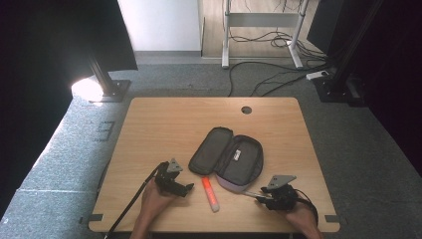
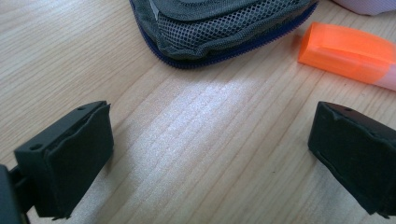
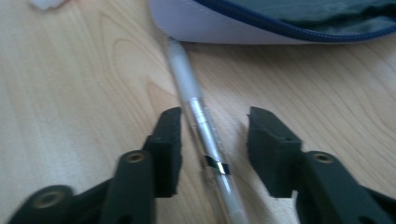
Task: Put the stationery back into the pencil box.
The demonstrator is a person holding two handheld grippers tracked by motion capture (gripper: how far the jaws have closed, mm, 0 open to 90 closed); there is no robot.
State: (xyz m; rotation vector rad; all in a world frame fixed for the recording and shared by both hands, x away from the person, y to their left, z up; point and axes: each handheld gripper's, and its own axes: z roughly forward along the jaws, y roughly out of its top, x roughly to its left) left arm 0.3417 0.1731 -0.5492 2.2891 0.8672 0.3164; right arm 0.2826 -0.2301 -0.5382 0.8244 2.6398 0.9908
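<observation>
Near the desk's [image 1: 149, 129] front edge, my right gripper [image 3: 214, 135] straddles the clear pen [image 3: 201, 121] beside the open pencil case [image 1: 234, 159], pads not touching; off-centre closing could roll it away. Left gripper [image 2: 205, 154] spread, empty.

Bare wood by the left gripper, clutter close around the right

The left gripper [image 2: 210, 154] stood with its jaws wide over bare table [image 1: 149, 129] – nothing lay between them, though an open pencil case [image 2: 219, 28] blocked the way just ahead and an orange marker [image 2: 350, 53] lay ahead to one side. The right gripper [image 3: 212, 140] had a clear pen [image 3: 205, 135] between its parted jaws – unpressed – and the case's pale edge ahead.
</observation>
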